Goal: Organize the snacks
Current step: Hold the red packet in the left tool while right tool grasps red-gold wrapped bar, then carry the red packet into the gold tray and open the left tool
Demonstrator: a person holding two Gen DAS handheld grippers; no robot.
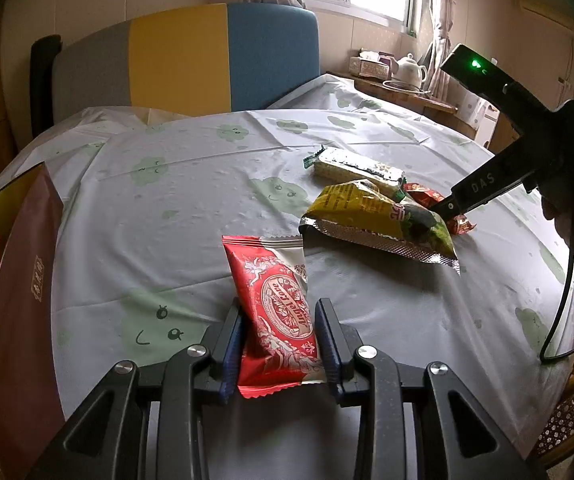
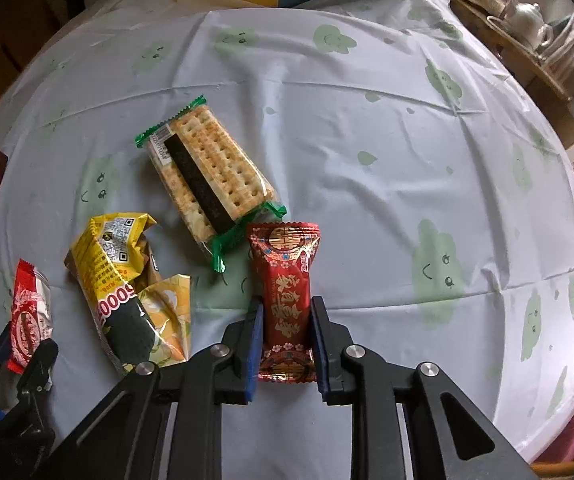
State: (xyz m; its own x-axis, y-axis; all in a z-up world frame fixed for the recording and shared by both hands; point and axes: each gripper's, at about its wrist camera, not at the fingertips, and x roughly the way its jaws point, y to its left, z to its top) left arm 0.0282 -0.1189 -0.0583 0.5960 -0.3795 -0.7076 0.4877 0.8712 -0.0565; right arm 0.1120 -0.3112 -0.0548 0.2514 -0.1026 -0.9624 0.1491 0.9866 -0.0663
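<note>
My left gripper (image 1: 281, 312) is shut on a red and white snack packet (image 1: 277, 308), which also shows at the left edge of the right wrist view (image 2: 29, 316). My right gripper (image 2: 287, 308) is shut on a dark red and gold snack packet (image 2: 287, 292), glimpsed behind the yellow bag in the left wrist view (image 1: 427, 196). A crumpled yellow snack bag (image 2: 127, 280) lies on the table left of my right gripper, and shows in the left wrist view (image 1: 375, 216). A cracker pack with green ends (image 2: 207, 172) lies beyond it, and shows in the left wrist view (image 1: 359, 168).
The round table has a pale cloth with green cloud faces (image 2: 367, 140). A maroon box (image 1: 19, 300) holding several snacks stands at the table's left edge. A colourful chair back (image 1: 191, 60) stands behind the table. A side shelf with a white teapot (image 1: 409, 66) is at the far right.
</note>
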